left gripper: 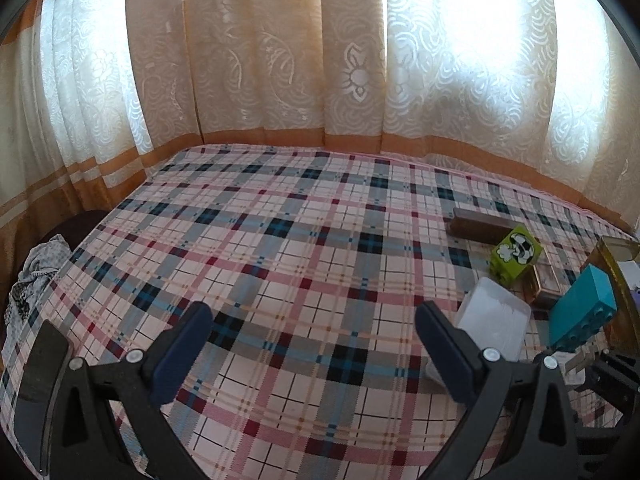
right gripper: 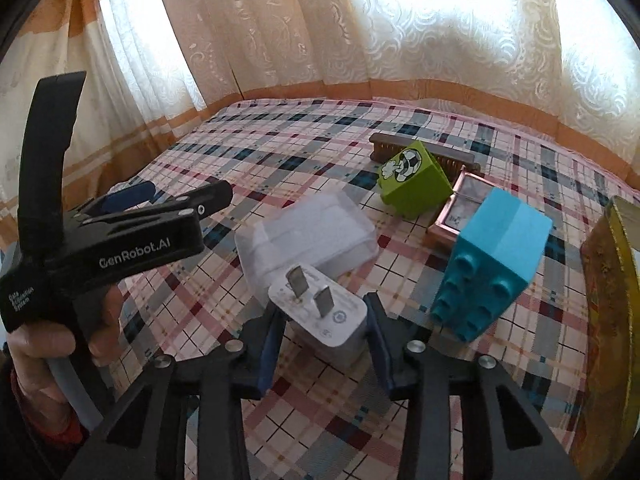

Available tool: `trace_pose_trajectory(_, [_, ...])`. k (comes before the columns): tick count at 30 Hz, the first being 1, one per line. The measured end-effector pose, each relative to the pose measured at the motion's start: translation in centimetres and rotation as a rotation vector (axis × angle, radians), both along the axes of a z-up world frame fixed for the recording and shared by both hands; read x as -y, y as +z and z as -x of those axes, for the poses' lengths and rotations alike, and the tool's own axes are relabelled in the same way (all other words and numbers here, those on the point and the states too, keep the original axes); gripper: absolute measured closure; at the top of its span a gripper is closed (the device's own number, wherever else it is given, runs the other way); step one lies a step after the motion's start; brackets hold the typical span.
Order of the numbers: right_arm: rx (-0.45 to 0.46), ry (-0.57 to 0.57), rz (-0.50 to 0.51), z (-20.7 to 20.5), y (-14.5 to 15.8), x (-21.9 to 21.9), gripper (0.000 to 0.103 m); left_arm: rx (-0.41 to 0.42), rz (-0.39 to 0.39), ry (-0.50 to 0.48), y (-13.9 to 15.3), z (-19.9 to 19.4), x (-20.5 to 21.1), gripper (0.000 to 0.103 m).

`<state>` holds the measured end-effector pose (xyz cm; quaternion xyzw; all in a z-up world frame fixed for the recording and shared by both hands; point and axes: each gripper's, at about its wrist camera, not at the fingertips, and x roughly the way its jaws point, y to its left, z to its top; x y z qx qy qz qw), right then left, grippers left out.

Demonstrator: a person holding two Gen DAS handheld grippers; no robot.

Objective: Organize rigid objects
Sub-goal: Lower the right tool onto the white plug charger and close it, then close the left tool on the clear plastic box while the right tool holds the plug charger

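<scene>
The white plug adapter (right gripper: 320,320) lies on the plaid bedspread (right gripper: 280,152), prongs up, just in front of the clear plastic case (right gripper: 308,228) and left of the teal building brick (right gripper: 492,256). Your right tongs (right gripper: 322,344) are closed on its two flat sides; the pads sit against the body. Your left tongs (left gripper: 314,340) stand open and empty over bare bedspread.

Handling judgement: the adapter is a stiff, light, hard-shelled block. Its glossy casing is likely to be slippery, so keep the pads square on the broad side faces and low on the body. Do not bear on the metal prongs (right gripper: 310,286).

Other rigid items lie close by: the green building brick (right gripper: 416,180), a small framed box (right gripper: 464,204) and a brown brush (right gripper: 384,144) behind them. At your right edge stands a yellow-rimmed object (right gripper: 616,280); what it is cannot be told. Lift clear before you travel; the teal brick is near the right pad.
</scene>
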<state>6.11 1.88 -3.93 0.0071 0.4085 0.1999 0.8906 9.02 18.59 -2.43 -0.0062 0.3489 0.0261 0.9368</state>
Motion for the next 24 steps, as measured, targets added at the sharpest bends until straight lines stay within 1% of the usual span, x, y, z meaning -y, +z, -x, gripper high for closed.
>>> trace_pose_trajectory(3, [0.039, -0.009, -0.024, 0.9, 0.5, 0.6, 0.064, 0.015, 0.004, -0.012, 0.2, 0.3, 0.1, 0.001])
trace_pose_trajectory(6, [0.068, -0.045, -0.038, 1.7, 0.9, 1.6, 0.064, 0.056, 0.000, -0.076, 0.7, 0.9, 1.0, 0.001])
trace_pose_trajectory(12, [0.060, -0.082, -0.049, 2.1, 0.9, 2.8, 0.063, 0.113, -0.109, -0.266, 1.2, 2.0, 5.0, 0.001])
trace_pose_trajectory(14, [0.062, -0.092, -0.048, 2.0, 0.9, 3.0, 0.063, 0.119, -0.143, -0.320, 1.2, 2.2, 6.1, 0.001])
trace_pose_trajectory(15, [0.065, -0.097, -0.047, 2.0, 0.9, 3.0, 0.063, 0.113, -0.154, -0.343, 1.1, 2.2, 6.5, 0.001])
trace_pose_trajectory(17, [0.067, -0.103, -0.040, 2.0, 0.9, 3.0, 0.063, 0.071, -0.170, -0.361, 0.7, 1.5, 7.1, 0.003])
trace_pose_trajectory(18, [0.063, -0.105, -0.036, 1.9, 0.8, 3.0, 0.063, 0.043, -0.166, -0.369, 0.4, 1.0, 7.2, 0.005])
trace_pose_trajectory(19, [0.057, -0.107, -0.034, 1.9, 0.8, 3.0, 0.063, 0.013, -0.157, -0.378, 0.1, 0.5, 7.2, 0.012])
trace_pose_trajectory(22, [0.047, -0.110, -0.038, 1.8, 0.6, 3.1, 0.063, -0.028, -0.104, -0.395, -0.2, 0.1, 7.1, 0.014])
trace_pose_trajectory(24, [0.046, -0.114, -0.036, 1.9, 0.5, 3.1, 0.063, -0.059, -0.105, -0.398, -0.6, -0.1, 7.4, 0.019])
